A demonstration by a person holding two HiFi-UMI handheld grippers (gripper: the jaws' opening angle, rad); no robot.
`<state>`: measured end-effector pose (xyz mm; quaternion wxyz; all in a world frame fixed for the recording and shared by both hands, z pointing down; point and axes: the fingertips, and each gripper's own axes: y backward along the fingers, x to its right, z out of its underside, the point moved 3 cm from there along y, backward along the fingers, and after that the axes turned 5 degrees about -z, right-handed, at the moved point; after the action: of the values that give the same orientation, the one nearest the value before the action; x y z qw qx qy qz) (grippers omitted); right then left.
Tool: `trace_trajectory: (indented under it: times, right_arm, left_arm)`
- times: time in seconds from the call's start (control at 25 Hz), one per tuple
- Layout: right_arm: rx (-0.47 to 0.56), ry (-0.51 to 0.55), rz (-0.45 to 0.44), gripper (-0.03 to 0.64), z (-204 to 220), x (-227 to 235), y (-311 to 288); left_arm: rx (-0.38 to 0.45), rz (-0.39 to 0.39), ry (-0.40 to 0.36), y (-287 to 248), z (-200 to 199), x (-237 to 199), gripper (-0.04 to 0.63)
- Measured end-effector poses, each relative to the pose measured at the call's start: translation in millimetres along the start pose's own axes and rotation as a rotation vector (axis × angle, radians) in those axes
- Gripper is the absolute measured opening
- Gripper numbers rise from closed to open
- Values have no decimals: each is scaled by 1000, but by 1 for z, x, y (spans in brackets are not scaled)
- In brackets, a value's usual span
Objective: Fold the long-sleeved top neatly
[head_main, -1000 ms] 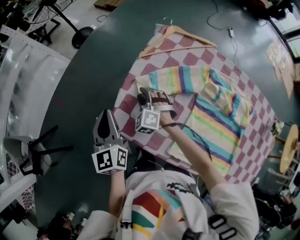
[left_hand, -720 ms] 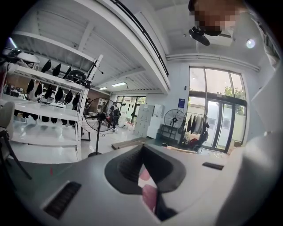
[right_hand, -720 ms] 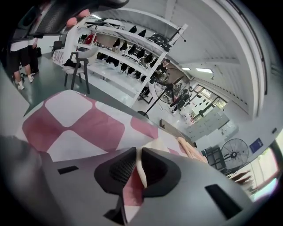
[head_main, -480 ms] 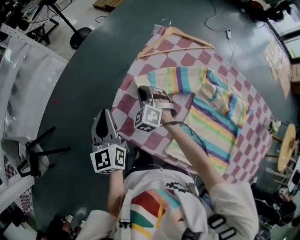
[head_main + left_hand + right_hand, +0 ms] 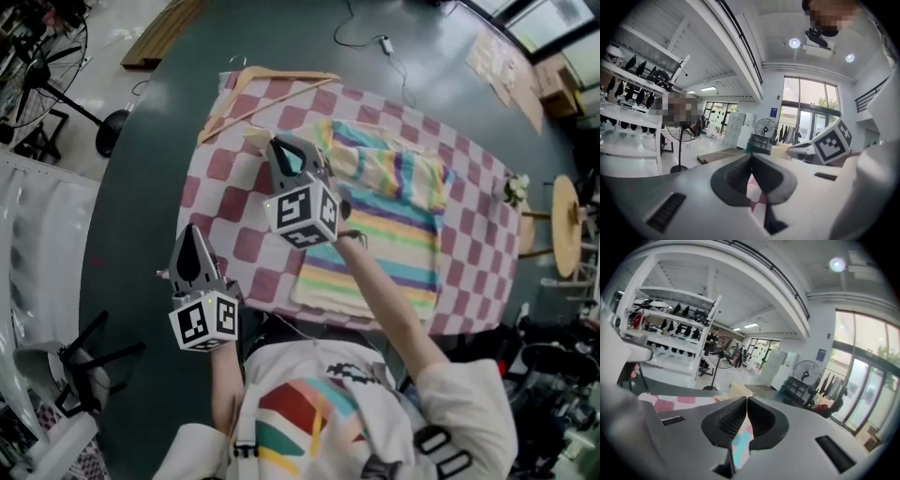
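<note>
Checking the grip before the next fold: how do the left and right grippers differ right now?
The right gripper has its fingers shut on a strip of the striped top; the left gripper is shut on nothing. The right one reaches out over the checkered cloth; the left hangs back by its near edge. Both are closed.

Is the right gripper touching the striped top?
Touching. The right gripper view shows the right gripper shut on a strip of the striped top.
</note>
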<state>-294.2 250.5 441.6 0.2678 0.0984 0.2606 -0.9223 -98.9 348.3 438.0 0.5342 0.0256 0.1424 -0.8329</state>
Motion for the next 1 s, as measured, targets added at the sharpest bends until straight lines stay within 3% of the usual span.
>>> trace_trajectory:
  times: [0.24, 0.4, 0.52, 0.64, 0.8, 1.0]
  right_arm:
    - [22, -202, 282, 17, 38, 133, 96]
    - [-20, -375, 468, 17, 101, 204, 166]
    - [-77, -496, 555, 17, 162, 238, 205]
    - [-118, -675, 571, 17, 232, 255, 226]
    - [-156, -866, 528, 17, 314, 262, 236]
    - [-295, -842, 449, 17, 360, 253, 231]
  left_arm:
    - [-16, 119, -16, 5, 8, 82, 6]
    - [-34, 208, -51, 10, 18, 133, 6]
    - [-51, 258, -81, 13, 26, 167, 6]
    - [-76, 290, -125, 20, 35, 195, 6]
    - [-115, 316, -181, 29, 51, 221, 6]
    - [-147, 327, -195, 30, 69, 241, 6]
